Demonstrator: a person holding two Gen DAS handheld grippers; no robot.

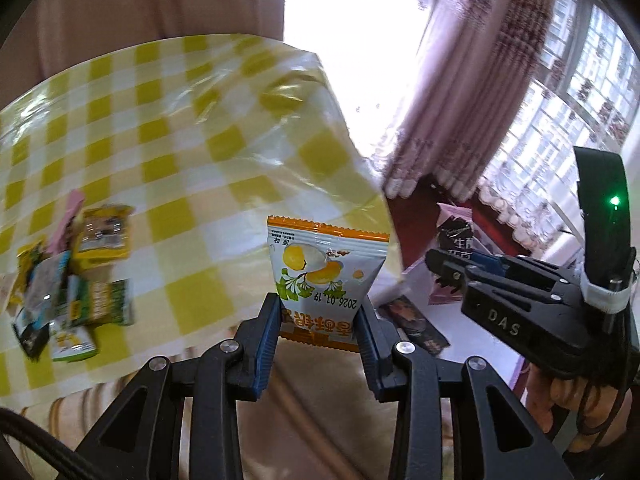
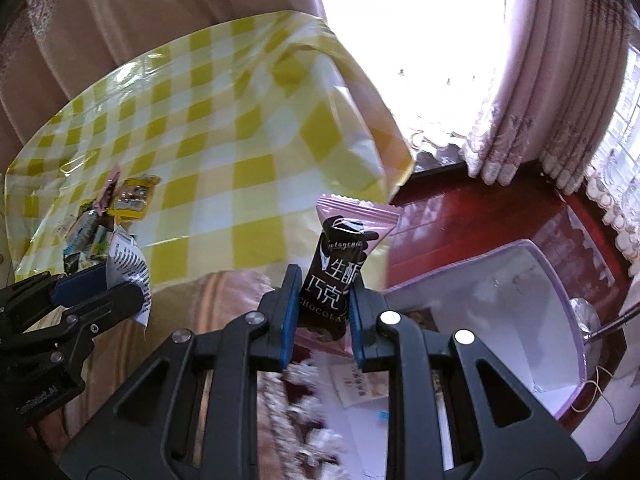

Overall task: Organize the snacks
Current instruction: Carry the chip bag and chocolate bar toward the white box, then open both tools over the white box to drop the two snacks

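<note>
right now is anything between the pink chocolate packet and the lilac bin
Nothing visible. The right hand-held gripper holds the pink chocolate packet in the air, and the lilac bin sits open just to its right, lower down.

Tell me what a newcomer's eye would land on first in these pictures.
First, the white-and-orange foil snack packet pinched upright in the left tool, and the pink-and-black chocolate wrapper clamped in the right tool. Behind both spreads the glossy yellow-and-white checked tablecloth, with a heap of small mixed snack packets at its left edge. Below the right tool sits a pale lilac plastic bin on the red floor.
</note>
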